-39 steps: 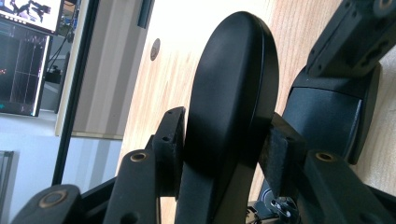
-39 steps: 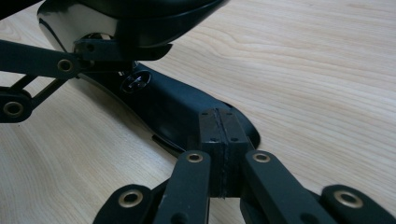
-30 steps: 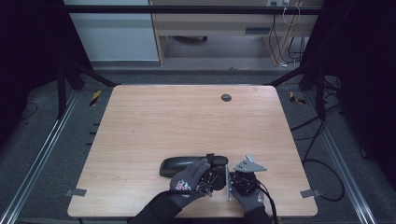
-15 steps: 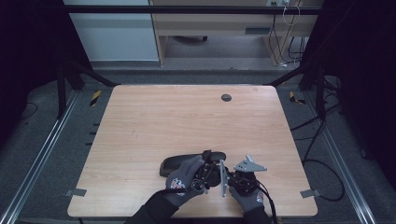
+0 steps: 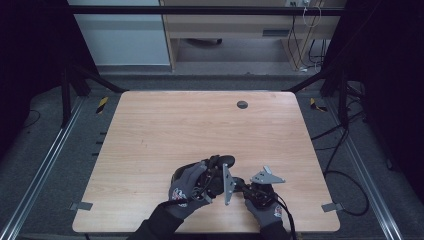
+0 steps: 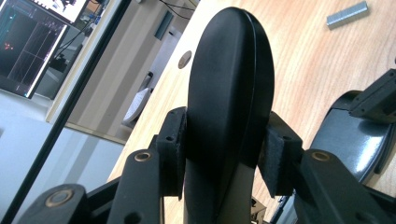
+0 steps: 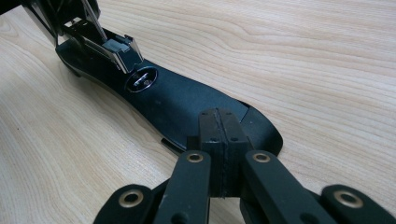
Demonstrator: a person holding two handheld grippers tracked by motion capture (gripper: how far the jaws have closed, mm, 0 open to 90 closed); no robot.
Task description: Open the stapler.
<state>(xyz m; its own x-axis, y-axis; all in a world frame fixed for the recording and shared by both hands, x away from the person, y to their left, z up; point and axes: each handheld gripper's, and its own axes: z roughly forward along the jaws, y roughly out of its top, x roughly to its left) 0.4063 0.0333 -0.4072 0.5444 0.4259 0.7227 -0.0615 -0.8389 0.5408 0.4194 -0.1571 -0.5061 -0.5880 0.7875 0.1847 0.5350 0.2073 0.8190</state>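
- a black stapler (image 7: pixel 187 105) lay opened up on the near middle of the wooden table (image 5: pixel 165 130), its flat base resting on the wood.
- in the right gripper view the base stretched away from the camera; a round metal anvil plate (image 7: pixel 142 80) sat in its far part, and past that the open metal staple channel (image 7: pixel 105 44) rose at the hinge end.
- the right gripper (image 7: pixel 218 126) had its two pads pressed flat together, nothing between them, with the tips resting over the near, rounded end of the base; whether they pushed down on it could not be told.
- in the high view the right gripper (image 5: pixel 245 184) sat just right of the stapler (image 5: pixel 220 162), held in a gloved hand (image 5: pixel 264 210) with the grey three-cornered plate (image 5: pixel 267 176) on top.
- the left gripper (image 6: pixel 224 154) was clamped on the stapler's black top cover (image 6: pixel 231 84), one pad on each side of it; the jaws had just been closing further on that cover.
- the cover stood raised on edge, well above the base (image 6: pixel 355 144), which showed lower right in the left gripper view.
- in the high view the left gripper (image 5: pixel 212 175) was held in the other gloved hand (image 5: pixel 186 191), directly over the stapler.
- a loose strip of staples (image 6: pixel 346 14) lay on the wood well apart from the stapler, at the top right of the left gripper view.
- a small round dark grommet (image 5: pixel 242 104) sat in the table near its far edge.
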